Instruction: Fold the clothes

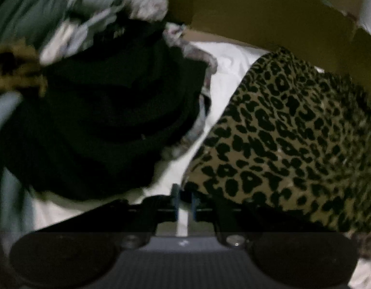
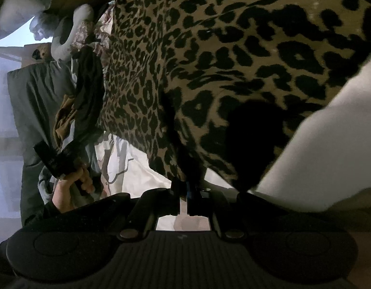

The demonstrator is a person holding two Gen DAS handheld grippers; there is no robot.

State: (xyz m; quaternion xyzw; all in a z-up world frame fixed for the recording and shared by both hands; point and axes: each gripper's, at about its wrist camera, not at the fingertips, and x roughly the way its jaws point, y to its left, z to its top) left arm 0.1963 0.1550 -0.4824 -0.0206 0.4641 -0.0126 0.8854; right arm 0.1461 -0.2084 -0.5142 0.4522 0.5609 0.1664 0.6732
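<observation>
A leopard-print garment (image 1: 286,130) lies on a white sheet (image 1: 224,89) to the right in the left wrist view. My left gripper (image 1: 185,200) has its jaws close together at the garment's lower left edge, pinching the cloth. In the right wrist view the same garment (image 2: 209,60) hangs and fills most of the frame. My right gripper (image 2: 185,192) is shut on its lower edge. The person's other hand (image 2: 74,180) and the left gripper (image 2: 55,156) show at lower left there.
A heap of clothes with a black garment (image 1: 108,120) on top lies left of the leopard garment. Pale and floral pieces (image 1: 118,2) sit behind it. A brown cardboard wall (image 1: 257,12) runs along the back. A dark green cloth (image 2: 38,101) lies at left.
</observation>
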